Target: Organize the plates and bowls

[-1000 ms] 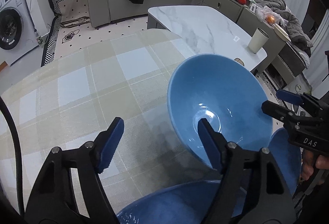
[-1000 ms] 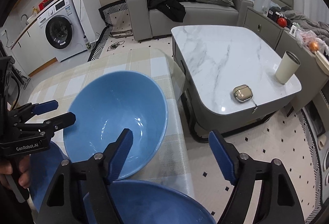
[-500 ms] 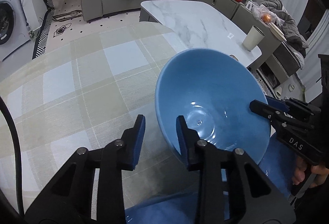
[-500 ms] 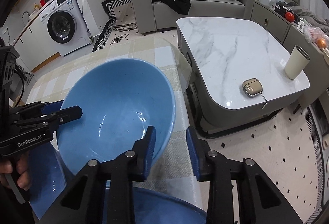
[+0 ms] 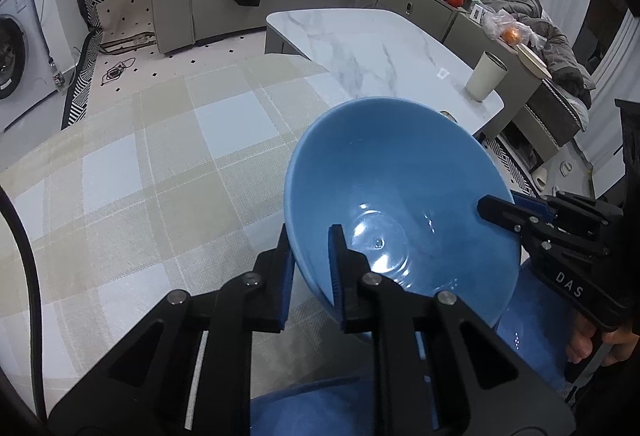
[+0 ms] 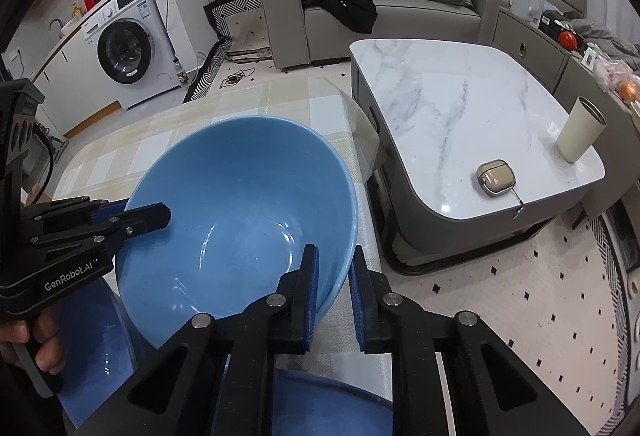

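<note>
Gripping the bowl [image 5: 400,196] from both sides is the step in hand: it sits tilted above the checked desk [image 5: 160,164], near the edge that faces the marble table [image 6: 460,108]. The left claw [image 5: 310,260] has just been closing and now pinches the near-left rim, one pad inside the wall and one outside. The right claw [image 6: 334,272] has likewise just been closing and clamps the opposite rim the same way. More blue dishes lie close by: one [image 6: 96,340] just beside and partly under the bowl, and another [image 5: 312,404] at the bottom edge below the claws. I cannot tell whether these are plates or bowls.

With both rims held, the next move likely calls for lifting the bowl level, both hands rising together so neither pad slips on the glazed wall, then carrying it over one of those dishes to stack it.
</note>
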`<state>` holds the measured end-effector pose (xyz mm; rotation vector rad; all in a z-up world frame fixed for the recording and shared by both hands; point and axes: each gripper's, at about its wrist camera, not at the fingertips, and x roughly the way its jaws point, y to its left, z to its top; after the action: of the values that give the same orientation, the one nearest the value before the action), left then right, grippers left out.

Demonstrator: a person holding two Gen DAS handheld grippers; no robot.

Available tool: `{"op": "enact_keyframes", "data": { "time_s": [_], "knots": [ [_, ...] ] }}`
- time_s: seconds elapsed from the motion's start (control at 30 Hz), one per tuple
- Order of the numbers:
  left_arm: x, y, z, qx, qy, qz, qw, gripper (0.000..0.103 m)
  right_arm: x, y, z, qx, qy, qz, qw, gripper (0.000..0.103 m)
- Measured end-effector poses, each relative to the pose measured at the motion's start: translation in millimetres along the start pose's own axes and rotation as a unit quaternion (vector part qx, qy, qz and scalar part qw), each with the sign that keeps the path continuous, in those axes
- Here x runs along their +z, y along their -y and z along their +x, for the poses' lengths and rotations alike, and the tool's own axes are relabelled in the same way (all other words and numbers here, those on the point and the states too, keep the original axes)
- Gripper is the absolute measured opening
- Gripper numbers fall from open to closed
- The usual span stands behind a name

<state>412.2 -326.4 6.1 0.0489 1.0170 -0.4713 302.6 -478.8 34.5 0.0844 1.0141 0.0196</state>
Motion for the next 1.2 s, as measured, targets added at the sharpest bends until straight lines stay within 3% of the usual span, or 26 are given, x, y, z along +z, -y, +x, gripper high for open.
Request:
{"op": "enact_keyframes", "data": {
  "time_s": [0.63, 1.2],
  "knots": [
    [-2.0, 20.4, -63.0, 0.004, 0.048, 0.013, 0.9987, 0.013, -5.5, -8.6, -48.7, 0.001, 0.046, -0.008, 0.999, 0.015],
    [-27.4, 30.9, -141.3, 0.002, 0.085, 0.016, 0.9963, 0.013, -19.9, -33.1, -108.0, 0.008, 0.088, -0.026, 0.996, 0.016]
  ]
}}
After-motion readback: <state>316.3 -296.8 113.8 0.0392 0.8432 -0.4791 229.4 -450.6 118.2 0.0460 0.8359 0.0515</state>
